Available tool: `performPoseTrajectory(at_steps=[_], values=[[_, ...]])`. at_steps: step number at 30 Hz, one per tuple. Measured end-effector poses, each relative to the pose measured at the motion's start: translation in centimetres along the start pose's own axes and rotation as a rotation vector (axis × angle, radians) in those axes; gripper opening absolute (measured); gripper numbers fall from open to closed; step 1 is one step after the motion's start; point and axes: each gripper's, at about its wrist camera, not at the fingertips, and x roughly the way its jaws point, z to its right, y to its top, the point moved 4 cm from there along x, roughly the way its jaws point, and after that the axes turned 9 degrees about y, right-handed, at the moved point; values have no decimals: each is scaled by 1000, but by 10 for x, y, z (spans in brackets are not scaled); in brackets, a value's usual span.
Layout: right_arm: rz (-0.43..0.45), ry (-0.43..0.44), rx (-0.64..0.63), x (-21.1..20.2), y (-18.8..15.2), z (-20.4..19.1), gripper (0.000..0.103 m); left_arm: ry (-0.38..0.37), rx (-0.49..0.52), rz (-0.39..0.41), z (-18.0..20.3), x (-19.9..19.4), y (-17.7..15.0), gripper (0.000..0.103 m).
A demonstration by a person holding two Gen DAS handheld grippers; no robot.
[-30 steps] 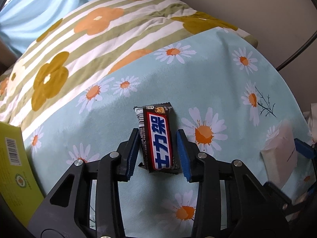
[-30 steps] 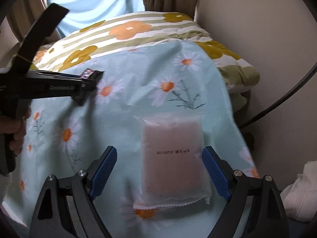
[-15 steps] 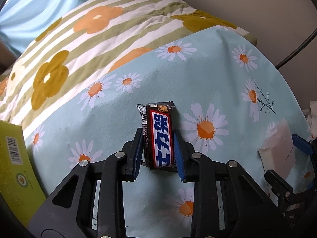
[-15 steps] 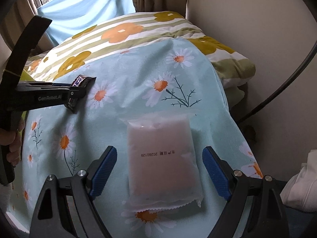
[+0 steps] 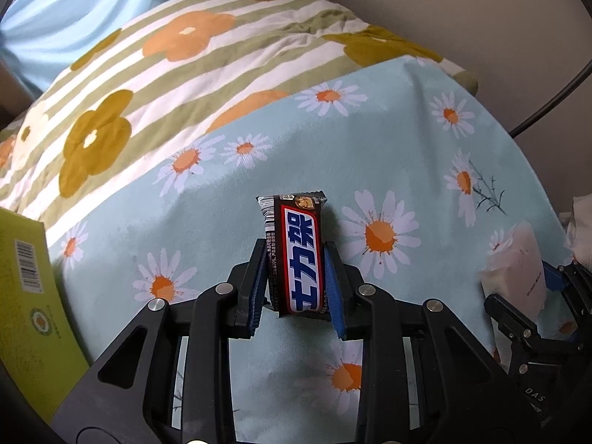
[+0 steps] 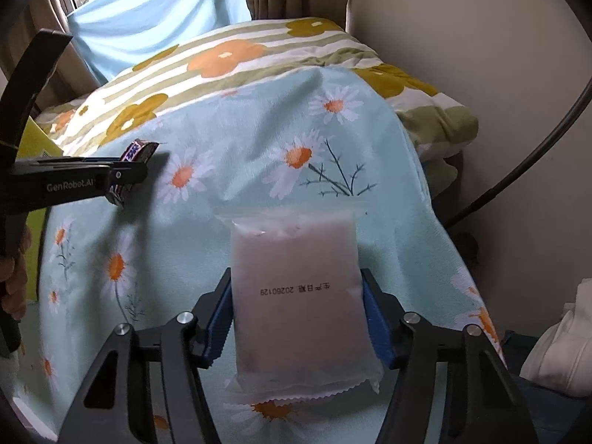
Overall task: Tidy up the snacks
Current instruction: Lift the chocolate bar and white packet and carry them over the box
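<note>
nearest in the left wrist view, the left gripper (image 5: 298, 288) is clamping fully down on one chocolate bar (image 5: 296, 255), its blue pads pressing both long sides of the dark wrapper, whose far end is sticking out past the fingertips; in the right wrist view the bar is hanging clear above the daisy cloth (image 6: 236, 199). nearest in the right wrist view, the right gripper (image 6: 298, 318) has just been narrowing its jaws around one frosted snack pouch (image 6: 296, 296); the blue pads are now pressing against the pouch's two long edges, while the pouch's serrated near end is overhanging the cloth toward the camera. whether the pouch is lifting off the cloth cannot be told.

beside the left gripper, one yellow-green box (image 5: 26, 296) is standing at the cloth's left edge, touching or just beside it. between the two snacks the daisy cloth is lying bare, leaving open room for moving. on the right the cloth is dropping off near the wall (image 6: 462, 55), where one dark cable (image 6: 518, 170) is curving.

farther off, one striped flowered quilt (image 5: 177, 74) is lying under the cloth's far edge. farthest, a pale blue sheet (image 6: 148, 18) is hanging below the window.
</note>
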Motion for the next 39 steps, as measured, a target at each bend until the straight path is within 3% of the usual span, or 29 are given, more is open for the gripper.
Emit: performPoseTrajectory(at_steps=[6,12,19,29,39], values=[[33,35,-14,-25,9,-7,58,-9,-57,50,-6,-35,3,26],[97,72,-93,-69,31,-22,58,7,-146,145,-19,-100,8,26],[173,179,-245,-116,65,-70,58,61,-317,242,-62,-179,-2,26],[204,368,-438,-134,92,-198,58,217,-522,308,-182,-252,-56,26],[141,456,-466,-106,83,-322,58,296,-599,243,-306,-247,-132,26]])
